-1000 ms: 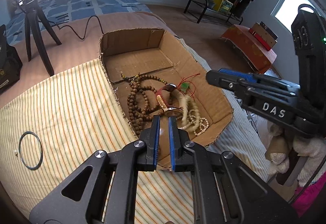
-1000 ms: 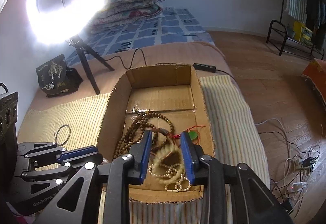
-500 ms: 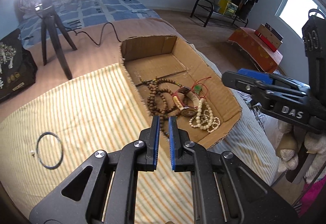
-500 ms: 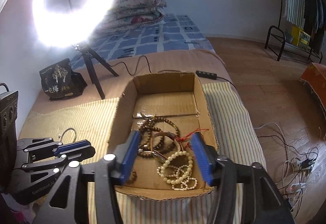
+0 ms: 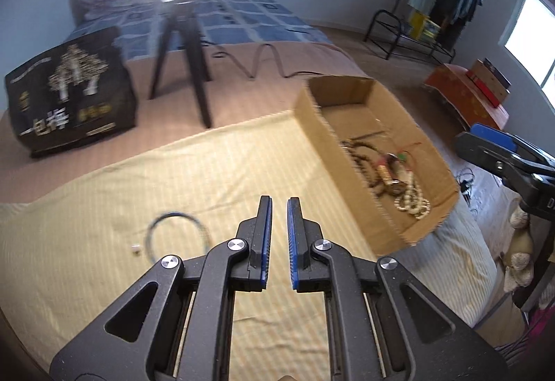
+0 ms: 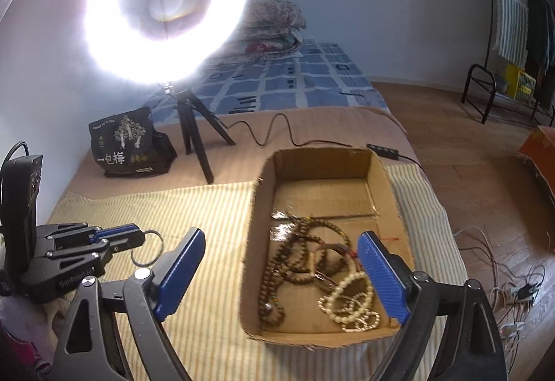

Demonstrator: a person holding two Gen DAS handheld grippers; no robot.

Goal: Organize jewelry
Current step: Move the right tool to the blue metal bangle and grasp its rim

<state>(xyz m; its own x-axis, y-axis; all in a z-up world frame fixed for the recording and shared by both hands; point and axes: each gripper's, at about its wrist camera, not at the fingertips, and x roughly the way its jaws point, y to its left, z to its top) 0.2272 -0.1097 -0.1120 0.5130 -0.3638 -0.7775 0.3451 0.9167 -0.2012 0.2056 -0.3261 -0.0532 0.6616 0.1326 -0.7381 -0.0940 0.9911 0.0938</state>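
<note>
A cardboard box (image 6: 390, 186) on the striped cloth holds brown bead strings (image 6: 295, 259) and a cream bead necklace (image 6: 350, 304); it also shows in the left wrist view (image 5: 312, 124). A thin dark bangle (image 5: 178, 235) lies on the cloth, with a tiny white bead (image 5: 136, 248) beside it. My left gripper (image 5: 278, 207) hovers over the cloth right of the bangle, jaws nearly closed, holding nothing. My right gripper (image 6: 281, 263) is wide open and empty above the box's near end. The bangle (image 6: 147, 251) shows by the left gripper in the right wrist view.
A ring light on a tripod (image 6: 194, 138) and a black bag (image 6: 128, 145) stand on the bed behind the cloth. A cable and power strip (image 6: 383, 149) lie behind the box. The bed edge drops to the wooden floor at right.
My left gripper swung left from the box towards the bangle. My right gripper opened wide, let the cream beads fall into the box, and rose.
</note>
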